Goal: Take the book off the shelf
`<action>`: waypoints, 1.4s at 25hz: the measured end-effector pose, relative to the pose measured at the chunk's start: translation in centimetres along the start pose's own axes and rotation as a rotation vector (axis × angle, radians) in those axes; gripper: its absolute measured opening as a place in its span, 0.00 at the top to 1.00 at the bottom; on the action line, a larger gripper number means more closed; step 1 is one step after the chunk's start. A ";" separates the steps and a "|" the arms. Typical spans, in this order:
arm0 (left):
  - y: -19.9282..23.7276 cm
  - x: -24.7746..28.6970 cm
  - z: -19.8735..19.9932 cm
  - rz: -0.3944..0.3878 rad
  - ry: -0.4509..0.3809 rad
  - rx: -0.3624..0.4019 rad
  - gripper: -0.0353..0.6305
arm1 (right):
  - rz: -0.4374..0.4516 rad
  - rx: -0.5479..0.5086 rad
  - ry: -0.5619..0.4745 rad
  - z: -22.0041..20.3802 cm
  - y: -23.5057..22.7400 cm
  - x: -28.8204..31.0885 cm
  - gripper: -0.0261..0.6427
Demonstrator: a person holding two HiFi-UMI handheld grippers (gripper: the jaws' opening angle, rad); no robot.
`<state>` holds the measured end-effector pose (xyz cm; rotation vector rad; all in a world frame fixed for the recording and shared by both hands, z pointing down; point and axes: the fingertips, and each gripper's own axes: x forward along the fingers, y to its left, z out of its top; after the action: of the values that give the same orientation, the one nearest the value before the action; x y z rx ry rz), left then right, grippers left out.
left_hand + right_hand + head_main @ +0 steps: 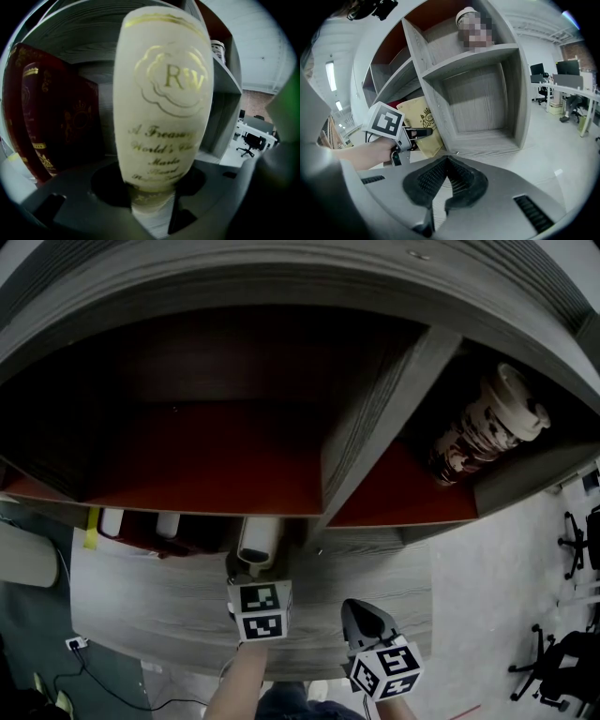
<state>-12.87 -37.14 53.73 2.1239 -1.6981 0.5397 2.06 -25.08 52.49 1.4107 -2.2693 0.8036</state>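
Grey shelf unit [375, 437] with red back panels fills the head view. Cream book [164, 108], gold lettering, sits in a lower compartment at 6 o'clock, with dark red books [47, 117] just beside it at its 9 o'clock. Left gripper [253, 568] pinches the cream book's spine end. Right gripper [447, 161] at 5 o'clock has its pads pressed together, empty, apart from the shelf.
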 end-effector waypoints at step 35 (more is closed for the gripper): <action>-2.5 -11.7 -2.7 0.036 -0.021 0.027 0.62 | 0.063 -0.065 -0.086 -1.8 4.2 -7.4 0.95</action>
<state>-12.95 -25.48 49.93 2.1288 -1.7535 0.5556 1.58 -17.34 48.57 1.3754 -2.3928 0.6938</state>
